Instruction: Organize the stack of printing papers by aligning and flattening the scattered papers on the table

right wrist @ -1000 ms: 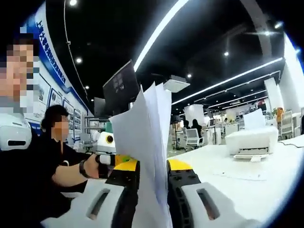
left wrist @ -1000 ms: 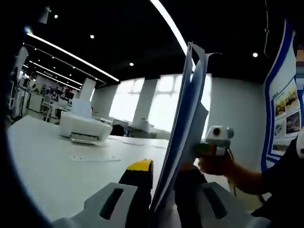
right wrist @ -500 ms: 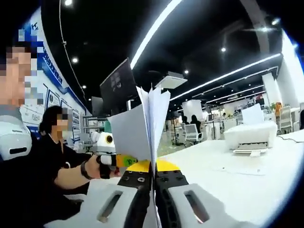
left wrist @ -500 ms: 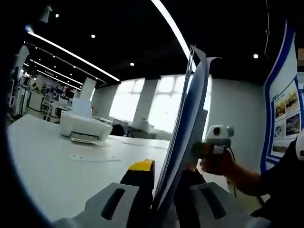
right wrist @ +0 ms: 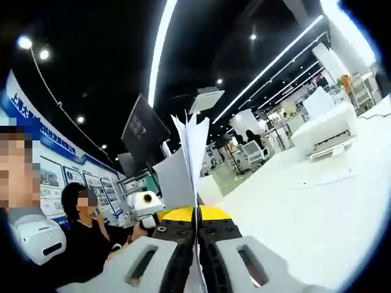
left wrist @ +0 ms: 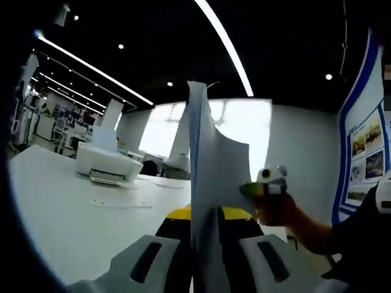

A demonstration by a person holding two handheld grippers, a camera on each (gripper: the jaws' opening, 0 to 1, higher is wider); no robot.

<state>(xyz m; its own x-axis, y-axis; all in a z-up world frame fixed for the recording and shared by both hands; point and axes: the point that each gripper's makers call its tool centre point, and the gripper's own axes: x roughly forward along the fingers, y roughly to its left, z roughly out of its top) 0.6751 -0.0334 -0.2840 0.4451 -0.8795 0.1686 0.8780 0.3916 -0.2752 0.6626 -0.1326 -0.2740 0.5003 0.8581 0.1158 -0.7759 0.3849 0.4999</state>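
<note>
A stack of white printing papers (left wrist: 211,177) stands upright on edge above the white table (left wrist: 55,220). My left gripper (left wrist: 206,217) is shut on the stack's lower edge, its yellow-tipped jaws pressed against both faces. In the right gripper view the same papers (right wrist: 183,165) rise fanned at the top, with my right gripper (right wrist: 197,215) shut on them. The right gripper (left wrist: 269,183), held in a person's hand (left wrist: 278,210), shows just behind the stack. The left gripper (right wrist: 146,201) shows to the left of the papers.
A white printer (left wrist: 107,163) sits further back on the table, with a loose sheet (left wrist: 122,203) lying flat in front of it. The printer (right wrist: 324,131) and sheet (right wrist: 333,177) also appear at right. A person (right wrist: 85,238) is at the left, and a blue poster wall (left wrist: 363,152) is behind.
Both grippers' jaws have closed in from a wider gap onto the paper stack. The stack now stands more upright and edge-on. The right gripper view has tilted.
</note>
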